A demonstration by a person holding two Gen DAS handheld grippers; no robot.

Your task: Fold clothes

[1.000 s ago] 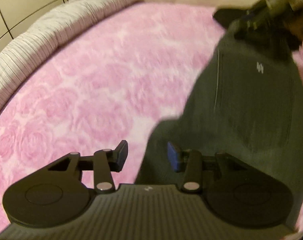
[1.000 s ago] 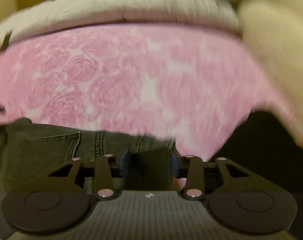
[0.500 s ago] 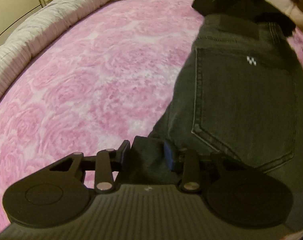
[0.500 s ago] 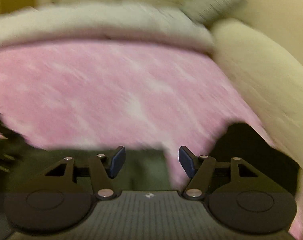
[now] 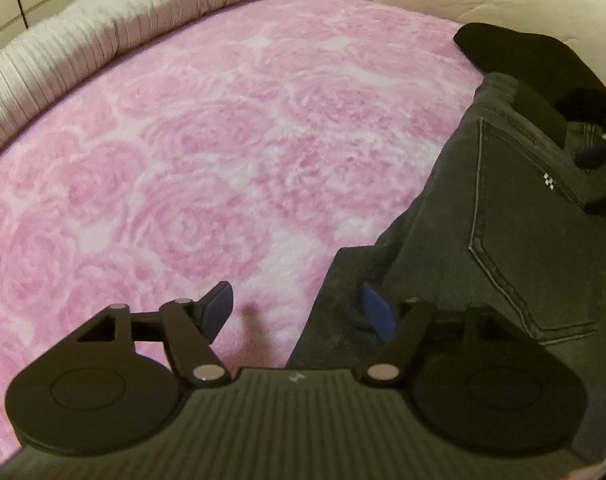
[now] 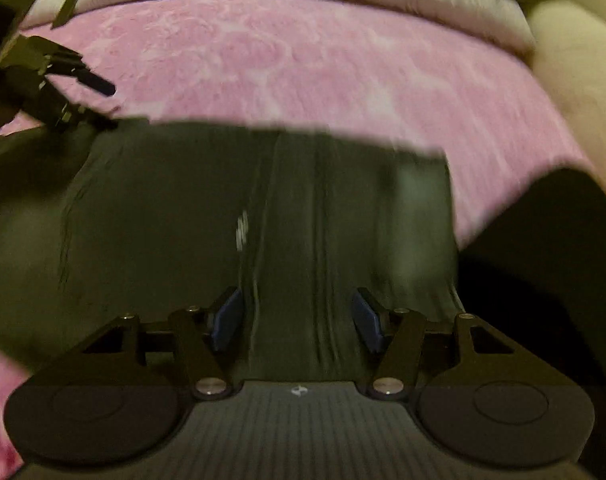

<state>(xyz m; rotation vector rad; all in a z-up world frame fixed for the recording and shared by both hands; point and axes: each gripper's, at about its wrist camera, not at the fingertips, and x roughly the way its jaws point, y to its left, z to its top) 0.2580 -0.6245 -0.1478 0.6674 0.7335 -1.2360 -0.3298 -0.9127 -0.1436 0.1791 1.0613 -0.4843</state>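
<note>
Jeans [image 5: 515,216], dark grey denim, lie flat on the pink rose-patterned blanket [image 5: 207,152], back side up with a stitched rear pocket [image 5: 531,240] showing; in the left wrist view their long axis runs from the near lower middle up toward the far right, where the waistband end sits near a black garment [image 5: 519,56]; the near end passes under the gripper body, so how far it extends cannot be told. The left gripper [image 5: 299,314] has its jaws spread wide and grasps nothing; its left finger [image 5: 217,312] is over bare blanket, its right finger [image 5: 377,316] over the denim, and the jeans' left edge runs between the two; whether the pad touches the cloth cannot be told. In the right wrist view, which is blurred, the jeans [image 6: 231,216] fill the middle, their lengthwise creases running straight away from the camera to an edge against the blanket [image 6: 311,64]; the right gripper [image 6: 297,320] is likewise spread apart, one finger to each side of a central ridge of fabric, clasping nothing; the left gripper [image 6: 83,92] shows at upper left, at the jeans' far corner. A ribbed grey-white pillow [image 5: 103,32] borders the blanket's far side.
</note>
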